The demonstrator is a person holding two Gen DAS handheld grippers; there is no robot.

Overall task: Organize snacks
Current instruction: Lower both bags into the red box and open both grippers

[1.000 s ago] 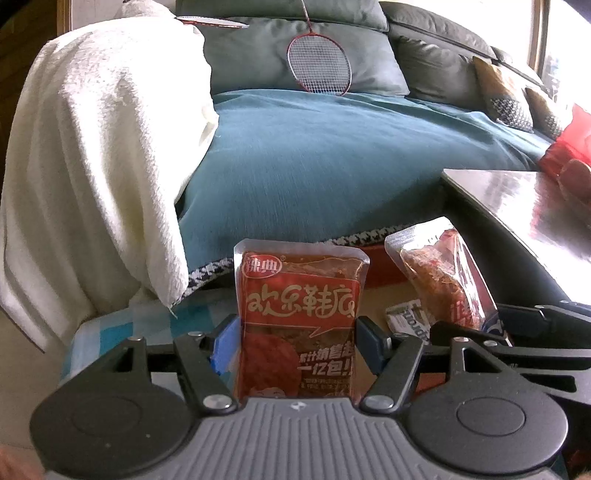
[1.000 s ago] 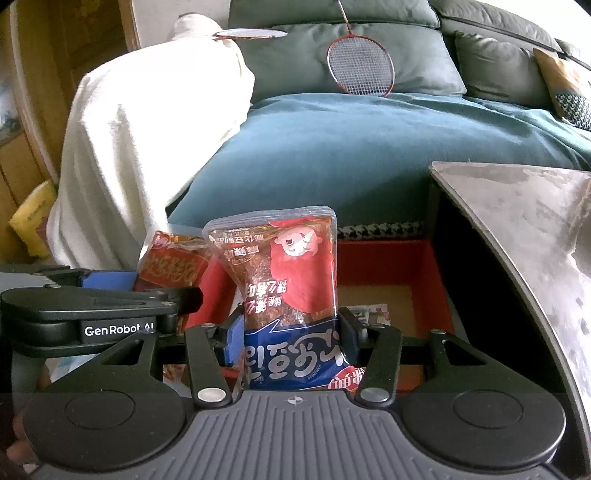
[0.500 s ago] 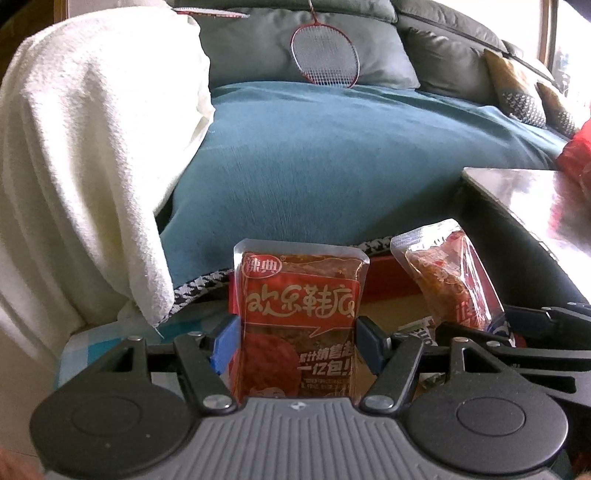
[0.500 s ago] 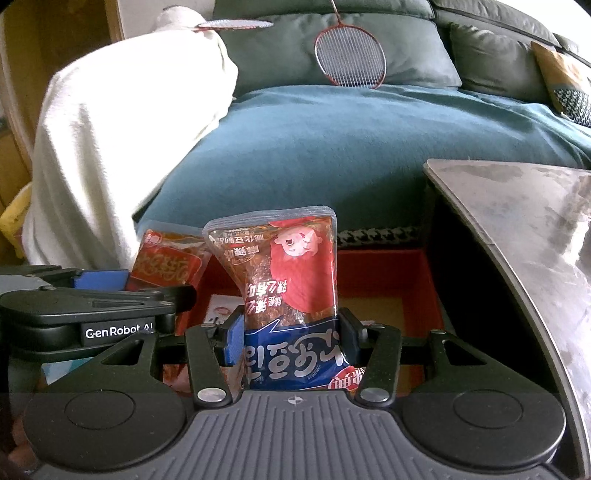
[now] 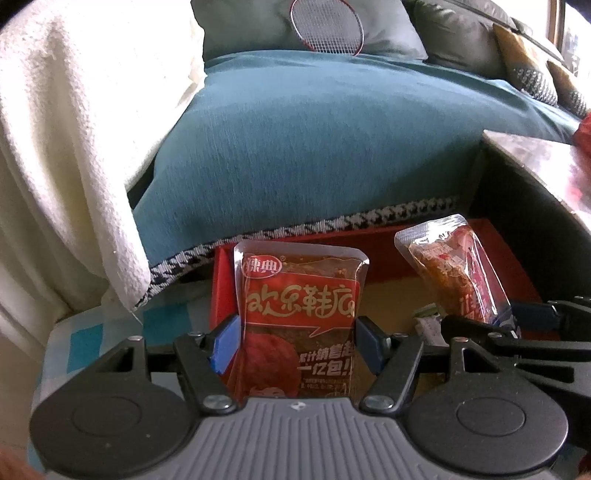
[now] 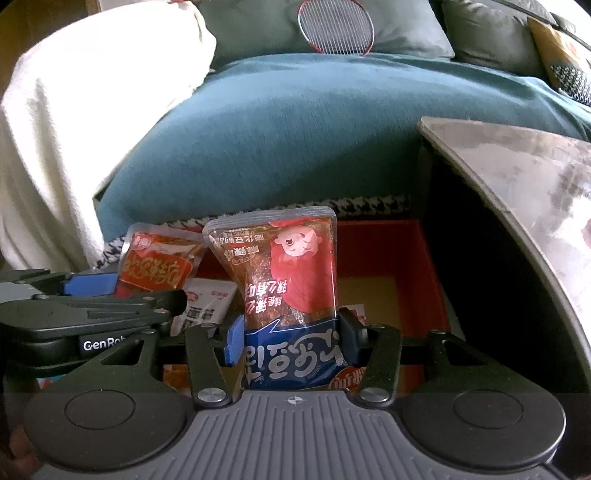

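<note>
The left gripper [image 5: 297, 341] was clamped on a red snack packet [image 5: 300, 314], its blue pads pressing both side edges, the packet upright over the red box [image 5: 388, 254]. The right gripper [image 6: 290, 341] gripped a red-and-blue snack packet [image 6: 291, 295] (print upside down), also above that box beside the table [image 6: 517, 166]. A white packet [image 6: 205, 304] lay inside, the teal-covered sofa [image 6: 295, 140] behind.

A home living room: grey sofa [image 5: 461, 33] draped with a teal cover [image 5: 332, 147] and white blanket [image 5: 74, 129], badminton racket [image 5: 327, 27] against the cushions, patterned pillows [image 5: 532, 70], glossy table [image 6: 517, 166] alongside.
</note>
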